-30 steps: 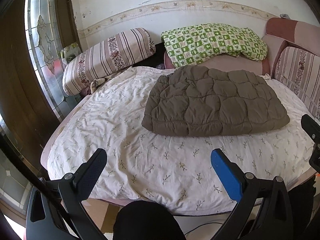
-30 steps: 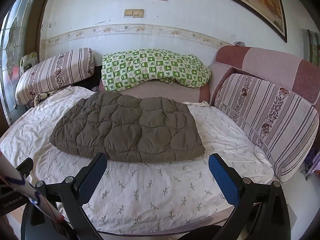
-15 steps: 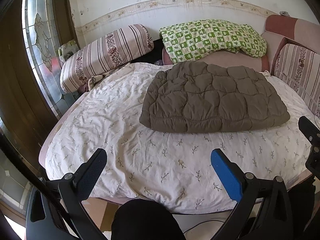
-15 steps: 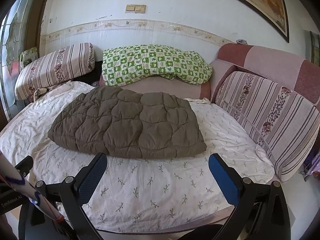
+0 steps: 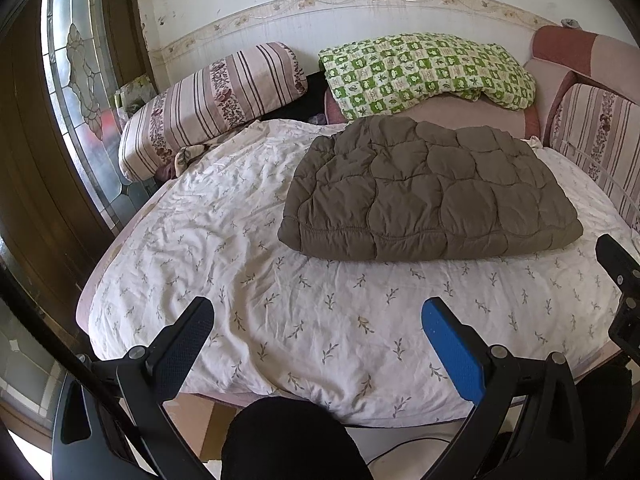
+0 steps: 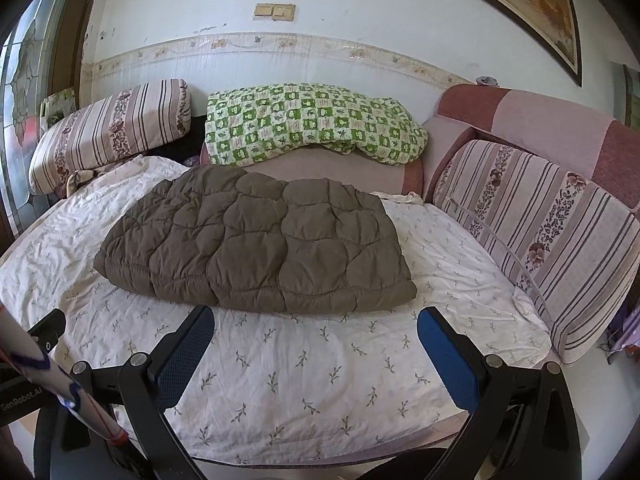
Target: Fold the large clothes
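A brown quilted padded garment (image 5: pixel 428 196) (image 6: pixel 260 240) lies folded into a flat rectangle on the bed's white leaf-print sheet (image 5: pixel 300 304) (image 6: pixel 304 360). My left gripper (image 5: pixel 316 320) is open over the near part of the sheet, short of the garment's front edge, with nothing between its fingers. My right gripper (image 6: pixel 316 320) is open too, its fingertips just before the garment's near edge and apart from it. Part of the right gripper shows at the right edge of the left wrist view.
A green checked blanket (image 6: pixel 312 124) lies on the pink headboard cushion behind the garment. Striped bolsters stand at the back left (image 5: pixel 212 100) and along the right side (image 6: pixel 552 240). A stained-glass door (image 5: pixel 76 80) is left of the bed. A dark knee (image 5: pixel 288 440) is below.
Both grippers have moved forward toward the bed and tilted down slightly, so the garment looks nearer and lower in both views. The jaws stayed open. The garment has not moved.
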`<state>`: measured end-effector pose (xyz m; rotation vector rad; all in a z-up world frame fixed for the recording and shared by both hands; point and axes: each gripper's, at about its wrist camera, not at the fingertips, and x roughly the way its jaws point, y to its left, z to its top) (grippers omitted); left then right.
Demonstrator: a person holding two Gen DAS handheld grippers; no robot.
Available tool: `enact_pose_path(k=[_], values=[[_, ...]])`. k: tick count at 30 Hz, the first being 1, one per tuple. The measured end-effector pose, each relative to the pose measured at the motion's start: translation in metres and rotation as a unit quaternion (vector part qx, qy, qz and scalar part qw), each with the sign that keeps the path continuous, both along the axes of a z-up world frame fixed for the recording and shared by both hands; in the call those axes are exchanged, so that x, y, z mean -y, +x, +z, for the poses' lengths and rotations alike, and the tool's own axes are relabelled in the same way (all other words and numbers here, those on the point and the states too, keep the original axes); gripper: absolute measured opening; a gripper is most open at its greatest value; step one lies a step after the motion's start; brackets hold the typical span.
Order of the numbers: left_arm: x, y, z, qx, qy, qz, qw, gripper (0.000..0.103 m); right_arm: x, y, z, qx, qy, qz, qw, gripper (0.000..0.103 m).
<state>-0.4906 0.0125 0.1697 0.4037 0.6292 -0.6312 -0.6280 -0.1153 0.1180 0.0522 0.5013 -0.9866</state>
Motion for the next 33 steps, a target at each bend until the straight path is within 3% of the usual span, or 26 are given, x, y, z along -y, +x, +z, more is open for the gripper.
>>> enact_pose_path(k=[33], values=[[0.0027,0.0,-0.0014,0.0,0.003,-0.001,1.0,0.103,0.0024,0.0029,-0.0101,-0.008,0.007,-0.001,1.0,0.103]])
